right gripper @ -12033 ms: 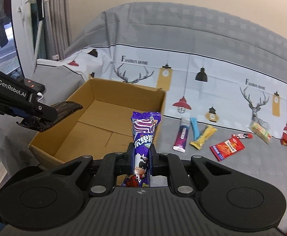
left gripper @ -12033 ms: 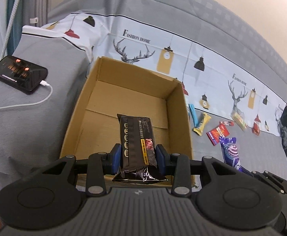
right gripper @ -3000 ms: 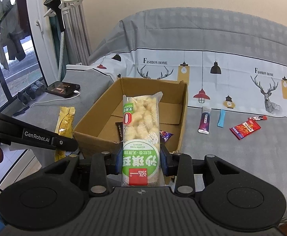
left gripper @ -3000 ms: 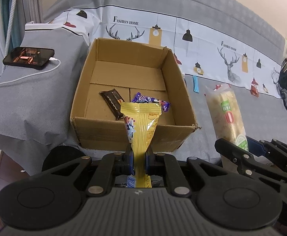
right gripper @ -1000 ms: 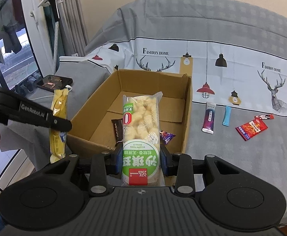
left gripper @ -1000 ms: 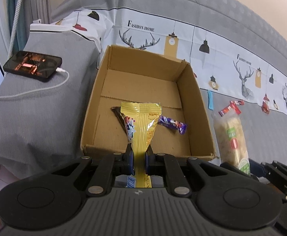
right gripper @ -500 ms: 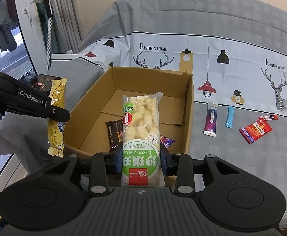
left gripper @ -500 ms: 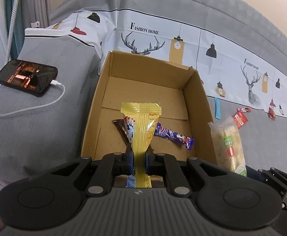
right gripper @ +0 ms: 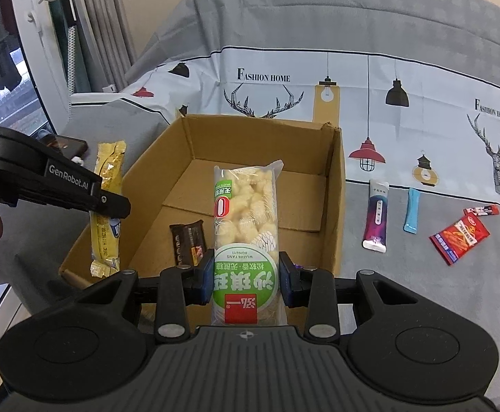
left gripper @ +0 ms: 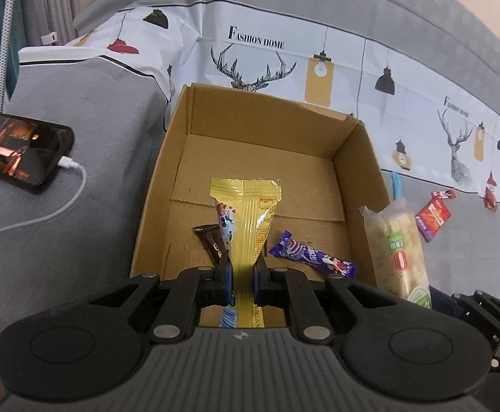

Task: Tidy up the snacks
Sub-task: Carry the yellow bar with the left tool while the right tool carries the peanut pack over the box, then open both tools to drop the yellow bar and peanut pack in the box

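Yellow packet (left gripper: 246, 219) nearer, tool-clamped.

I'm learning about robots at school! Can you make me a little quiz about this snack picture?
1. True or false: the left gripper holds a yellow packet.
2. Which snacks already lie in the box? A) a dark bar and a purple bar B) a red packet C) a blue stick
3. Fill in: the right gripper is shut on a ___ and clear pack.

Key: 1 true; 2 A; 3 green.
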